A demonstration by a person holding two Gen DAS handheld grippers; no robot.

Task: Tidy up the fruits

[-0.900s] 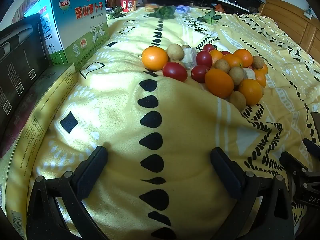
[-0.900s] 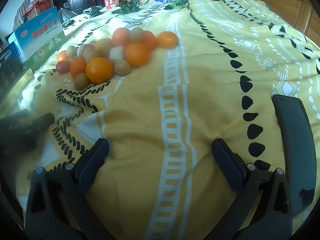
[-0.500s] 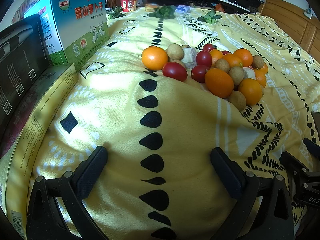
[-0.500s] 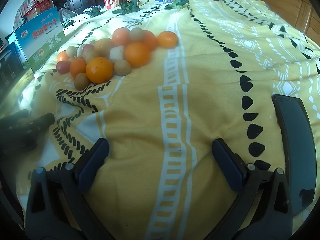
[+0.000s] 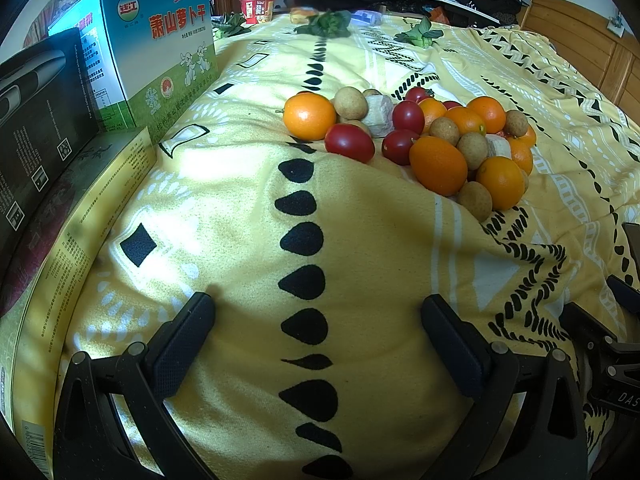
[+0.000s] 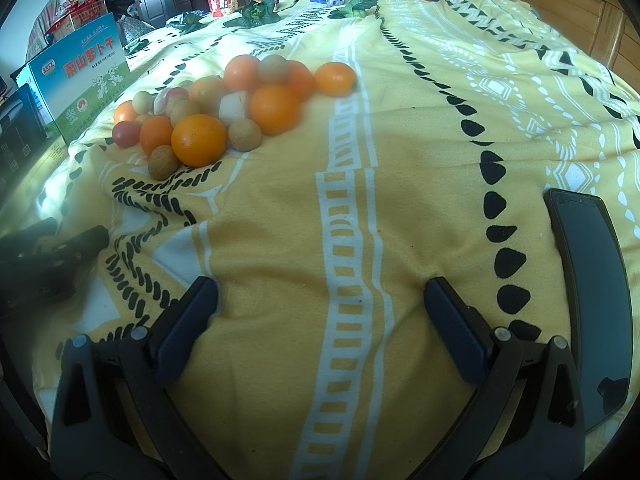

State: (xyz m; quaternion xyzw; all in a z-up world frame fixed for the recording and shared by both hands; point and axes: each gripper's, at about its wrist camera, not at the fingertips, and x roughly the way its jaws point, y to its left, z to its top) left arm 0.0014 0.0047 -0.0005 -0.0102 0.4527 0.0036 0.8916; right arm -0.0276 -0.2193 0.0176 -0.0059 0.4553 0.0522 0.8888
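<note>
Yellow patterned blanket (image 5: 240,216) covers the whole bed & serves as the work surface; it's soft & rumpled, so round things settle into its dips, prob why the fruit sits bunched together. Along the left edge, three boxes are lined up: blue-green carton (image 5: 156,52) standing upright, black box (image 5: 36,120) next to it, flat yellow box (image 5: 80,216) lying at their foot, all off to the side, well apart from the pile. Dark phone (image 6: 592,280) lies flat on the blanket just beside the right gripper, likely parked there out of the way. Leafy greens (image 5: 328,24) & a red cup (image 5: 256,10) sit at the far end, not part of the sorting as far as I can tell. The fruit pile (image 5: 420,140) is mid-bed, ahead of both grippers & well apart from them: oranges, e.g. the big one on the left edge (image 5: 309,116), red tomatoes (image 5: 349,143), small brown longan-like fruits (image 5: 475,201), plus a couple of pale chunks (image 5: 378,109), all mixed & touching, so nothing's sorted yet. Left gripper (image 5: 316,316) rests low on the blanket, jaws spread wide w/ nothing between. Right gripper (image 6: 320,300) same: spread, empty, low on the cloth. Both look like a ready pose before the first reach; the nearest brown fruit & oranges at the pile's front edge seem easiest to grab first.
</note>
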